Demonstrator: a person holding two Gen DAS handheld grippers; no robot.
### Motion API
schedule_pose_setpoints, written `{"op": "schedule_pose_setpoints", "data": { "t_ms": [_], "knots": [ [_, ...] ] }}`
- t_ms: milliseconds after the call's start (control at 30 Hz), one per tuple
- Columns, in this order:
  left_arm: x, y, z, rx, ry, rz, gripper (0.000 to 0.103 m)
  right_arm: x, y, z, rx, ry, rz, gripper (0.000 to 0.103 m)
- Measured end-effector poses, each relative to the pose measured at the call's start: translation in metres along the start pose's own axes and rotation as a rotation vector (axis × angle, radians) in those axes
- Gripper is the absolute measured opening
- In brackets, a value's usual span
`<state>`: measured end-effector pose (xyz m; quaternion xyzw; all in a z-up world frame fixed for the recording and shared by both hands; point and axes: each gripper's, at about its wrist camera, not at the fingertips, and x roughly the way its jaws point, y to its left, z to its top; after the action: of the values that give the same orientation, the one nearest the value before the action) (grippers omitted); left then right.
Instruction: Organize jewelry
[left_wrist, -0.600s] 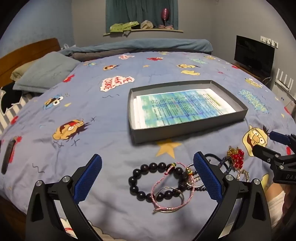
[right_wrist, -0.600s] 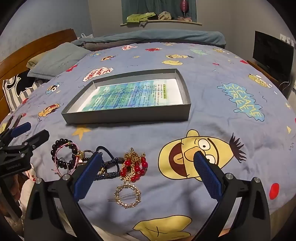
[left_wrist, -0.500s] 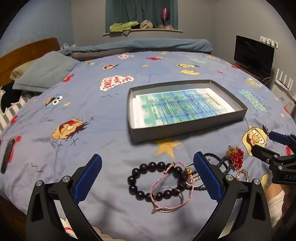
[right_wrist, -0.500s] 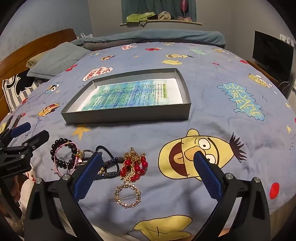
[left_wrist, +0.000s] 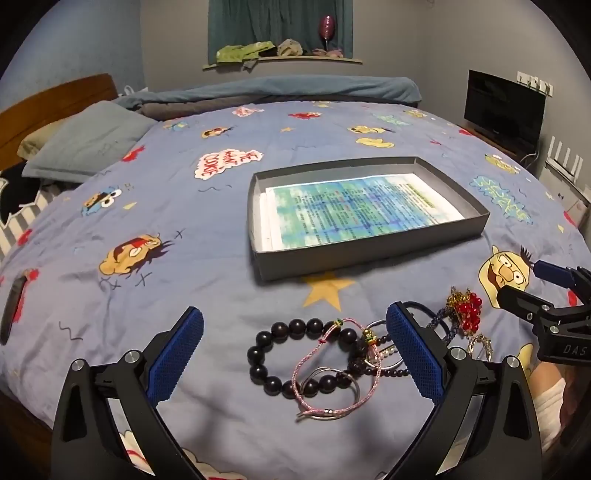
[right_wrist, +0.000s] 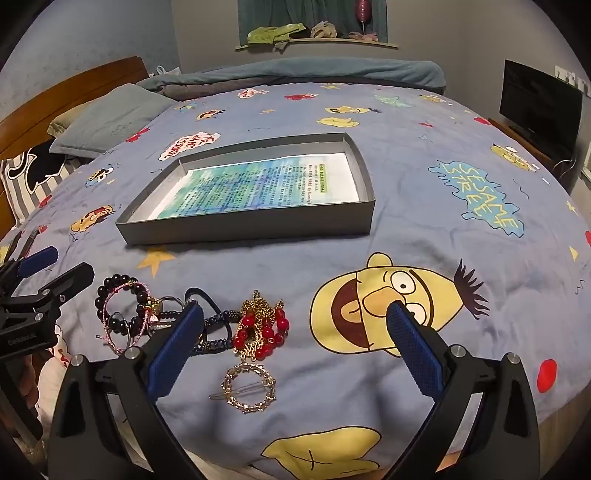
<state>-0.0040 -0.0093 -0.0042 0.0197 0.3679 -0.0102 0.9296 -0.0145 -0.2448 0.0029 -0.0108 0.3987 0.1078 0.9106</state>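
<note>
Your bedspread (left_wrist: 207, 236) carries the grey tray (left_wrist: 369, 254) (paper lining inside), with the jewelry heaped just in front of it. Your left gripper (left_wrist: 295, 350) hangs jaws wide over the dark bead bracelet (left_wrist: 295, 354); your right gripper (right_wrist: 295, 347), equally wide, frames the red bead piece (right_wrist: 262, 328) and gold hair clip (right_wrist: 249, 387).

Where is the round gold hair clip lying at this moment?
In the right wrist view, the gold hair clip lies on the bedsheet, just nearer the camera than the red bead piece, right of the left finger.
</note>
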Motion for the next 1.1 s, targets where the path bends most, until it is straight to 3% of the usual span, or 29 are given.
{"op": "schedule_pose_setpoints", "data": {
  "t_ms": [1100],
  "knots": [
    [-0.0010,0.0023,-0.0011,0.010,-0.005,0.007,0.098,-0.0027,-0.0007,-0.0007,-0.010,-0.007,-0.015,0.098]
  ]
}}
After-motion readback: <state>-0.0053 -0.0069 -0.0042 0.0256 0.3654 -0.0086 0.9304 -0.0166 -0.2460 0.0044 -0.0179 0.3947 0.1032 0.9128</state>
